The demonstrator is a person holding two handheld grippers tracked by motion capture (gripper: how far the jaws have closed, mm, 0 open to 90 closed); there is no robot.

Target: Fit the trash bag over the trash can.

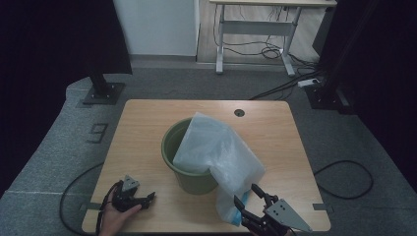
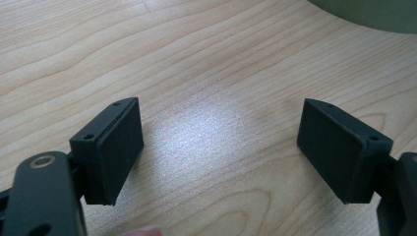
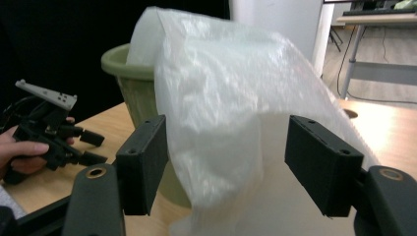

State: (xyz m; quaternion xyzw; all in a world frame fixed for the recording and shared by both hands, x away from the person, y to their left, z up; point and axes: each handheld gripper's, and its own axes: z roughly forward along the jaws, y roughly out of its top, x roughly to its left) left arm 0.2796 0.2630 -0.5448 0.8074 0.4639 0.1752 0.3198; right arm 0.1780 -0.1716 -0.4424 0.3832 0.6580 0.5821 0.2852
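While the clear plastic bag [image 1: 216,152] hangs half in and half out of the green bin [image 1: 183,162], draped over the near rim and trailing down onto the wooden surface [image 1: 142,128], the work in hand looks like lining the bin with it. The right gripper [image 1: 247,195] sits at the near right edge of the surface with its jaws standing wide apart; in the right gripper view the loose bag [image 3: 221,108] hangs between and beyond the two pads [image 3: 147,162], but neither pad presses on it, so nothing is gripped. The left gripper [image 1: 147,198] rests low at the near left, well apart from the bin, its jaws also open over bare wood, as the left gripper view shows with the bin [image 2: 369,12] just at the top corner. To do this step well, I would judge that the right jaws should close on a single layer near the bag's mouth rather than on a bunched fold, since thin film slips and tears easily. The left gripper could come in to steady the bin or catch the opposite edge of the mouth, so the bag can be spread over the rim instead of dragged. Pulling hard sideways might tip the light bin. No brand, label or legible writing appears on the bag, bin or grippers.
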